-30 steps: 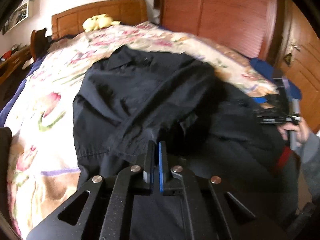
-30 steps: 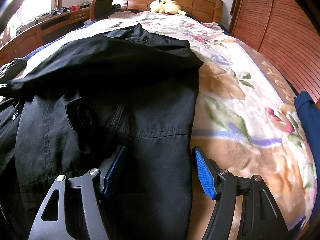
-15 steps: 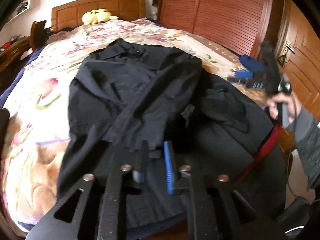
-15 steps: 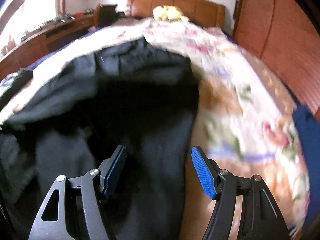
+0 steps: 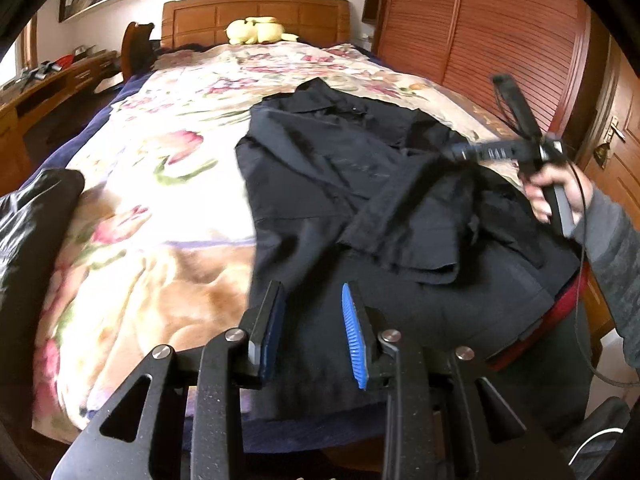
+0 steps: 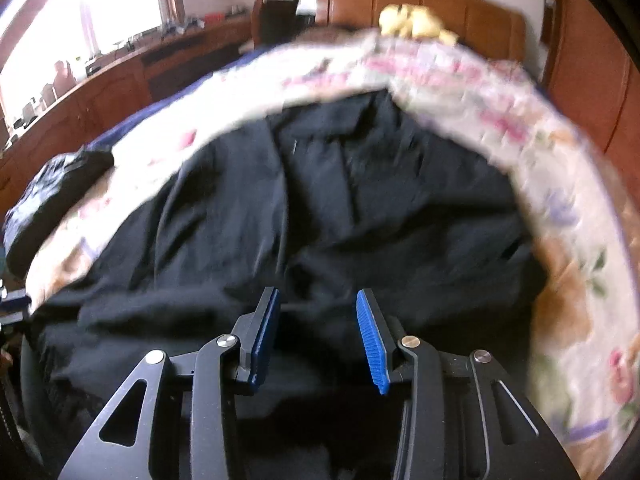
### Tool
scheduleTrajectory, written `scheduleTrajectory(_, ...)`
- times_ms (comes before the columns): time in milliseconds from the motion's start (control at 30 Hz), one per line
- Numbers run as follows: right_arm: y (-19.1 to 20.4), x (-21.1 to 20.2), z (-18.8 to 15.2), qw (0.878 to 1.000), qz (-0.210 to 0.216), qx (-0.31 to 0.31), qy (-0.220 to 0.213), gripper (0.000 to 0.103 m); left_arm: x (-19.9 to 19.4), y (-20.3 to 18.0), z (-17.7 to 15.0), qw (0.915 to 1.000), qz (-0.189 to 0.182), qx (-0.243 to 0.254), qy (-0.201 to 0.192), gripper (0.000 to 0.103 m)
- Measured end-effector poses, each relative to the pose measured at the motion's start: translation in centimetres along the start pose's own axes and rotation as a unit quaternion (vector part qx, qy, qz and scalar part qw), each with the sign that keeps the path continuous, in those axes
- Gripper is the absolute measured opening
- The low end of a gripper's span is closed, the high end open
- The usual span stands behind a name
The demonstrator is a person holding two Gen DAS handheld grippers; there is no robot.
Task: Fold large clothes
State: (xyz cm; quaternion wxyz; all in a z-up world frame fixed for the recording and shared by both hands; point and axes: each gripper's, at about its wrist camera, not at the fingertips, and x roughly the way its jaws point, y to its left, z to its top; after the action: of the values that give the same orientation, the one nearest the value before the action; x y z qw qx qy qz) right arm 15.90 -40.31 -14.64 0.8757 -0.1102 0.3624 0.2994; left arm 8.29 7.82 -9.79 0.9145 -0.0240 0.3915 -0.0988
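No box or basket seen. Black coat (image 5: 360,200) lies on bed cover with flowers (image 5: 168,184), partly folded, sleeve flopped across middle. Left gripper (image 5: 312,332) spread apart, holds nothing, sits over coat's bottom edge near foot of bed. Right gripper (image 6: 318,336) also spread apart, nothing between blue pads, coat (image 6: 320,208) just ahead and under it; view blurry. Right hand (image 5: 560,196) holds its tool at coat's right side. Yellow soft toy (image 5: 256,31) by wooden headboard (image 5: 256,12). Black bag (image 5: 28,216) at left.

Black jacket (image 5: 340,184) on a cream floral bedspread (image 5: 160,184); yellow plush toy (image 5: 256,31)
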Motion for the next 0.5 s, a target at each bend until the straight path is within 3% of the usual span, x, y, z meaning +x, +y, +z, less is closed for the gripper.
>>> scheduleTrajectory(100,-0.3,2.6,-2.1,0.999,0.015,-0.002,0.051,0.041,0.2,1.1,-0.4,0.9999,0.008,-0.005,0.005,0.031)
scheduleTrajectory(333,-0.5,2.5,-2.1,0.999,-0.002,0.005,0.034,0.041,0.8,2.3,-1.4,0.9997,0.007,-0.019,0.015,0.031)
scheduleTrajectory(500,1.1,-1.0,-4.0,1.000,-0.025,0.006,-0.003,0.041,1.3,2.4,-2.1,0.9994,0.011,-0.020,0.026,0.031)
